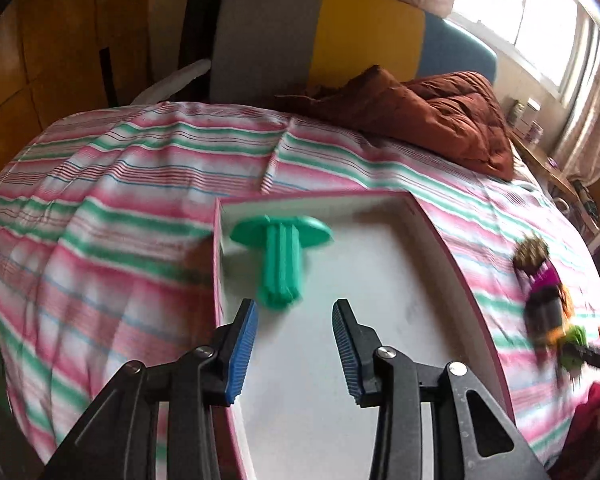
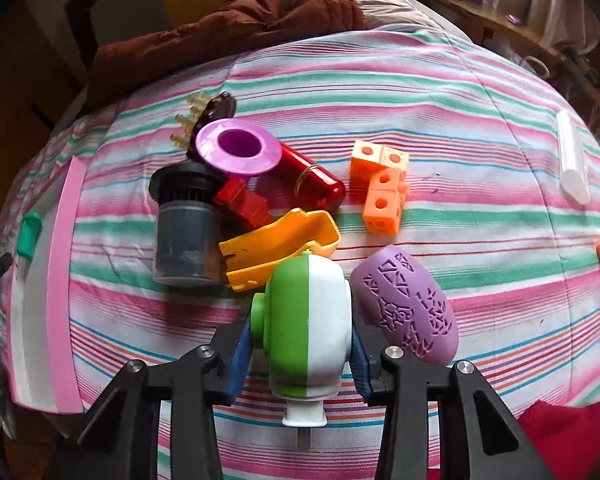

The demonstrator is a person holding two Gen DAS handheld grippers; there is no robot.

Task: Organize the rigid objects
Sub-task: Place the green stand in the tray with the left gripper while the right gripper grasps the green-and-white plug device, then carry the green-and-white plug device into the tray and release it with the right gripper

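One half-green, half-white toy point(image 2: 308, 328)

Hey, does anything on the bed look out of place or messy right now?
Yes. The toys lie in a jumble on the striped sheet, tilted against each other. Only the green peg is in the pink-rimmed box, on its side.

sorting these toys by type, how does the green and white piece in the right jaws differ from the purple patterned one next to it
The green and white piece is two-tone and smooth; the purple patterned piece is one colour, cut with triangle shapes. The green and white piece sits between the right gripper jaws; the purple one lies free on the striped bedsheet. Both are rounded plastic bodies of similar size.
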